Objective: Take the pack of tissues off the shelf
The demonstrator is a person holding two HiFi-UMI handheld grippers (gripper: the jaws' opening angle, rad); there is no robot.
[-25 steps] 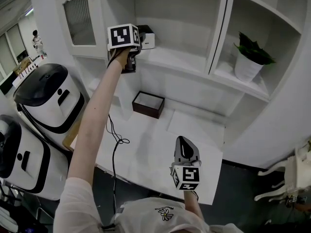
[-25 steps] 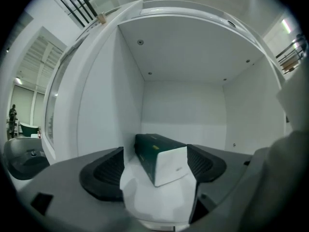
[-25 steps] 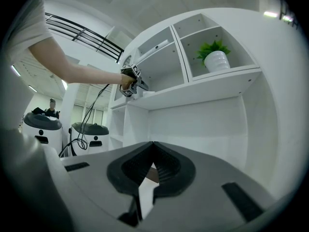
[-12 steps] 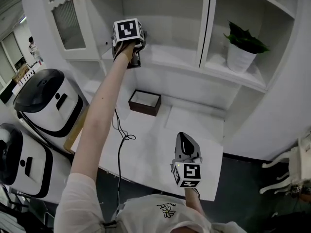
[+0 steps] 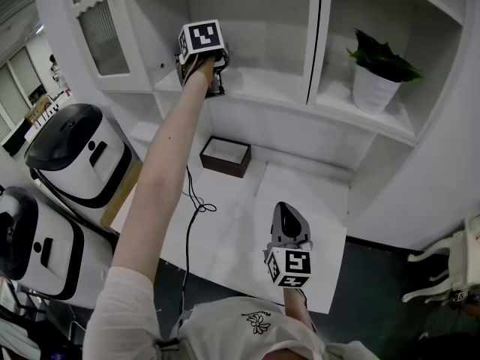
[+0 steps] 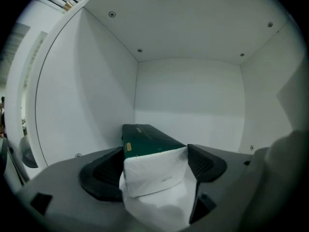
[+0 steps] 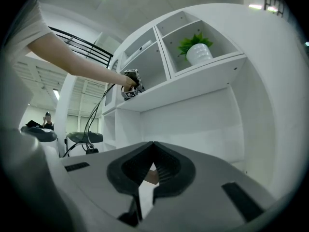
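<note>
We are holding our left gripper [image 6: 155, 170] up inside the white cupboard's left shelf compartment [image 5: 255, 88]. Its jaws are pressing on both sides of the dark green and white rectangular pack of tissues [image 6: 147, 139], which is sitting between them near the compartment's left wall. Lower down, our right gripper [image 5: 288, 227] is hovering over the white table [image 5: 232, 231], jaws pressed together on nothing. A green potted plant [image 5: 379, 70] is standing in the right compartment.

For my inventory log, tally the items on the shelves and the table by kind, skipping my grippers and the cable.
Pack of tissues: 1
Potted plant: 1
Open brown box: 1
Total: 3
</note>
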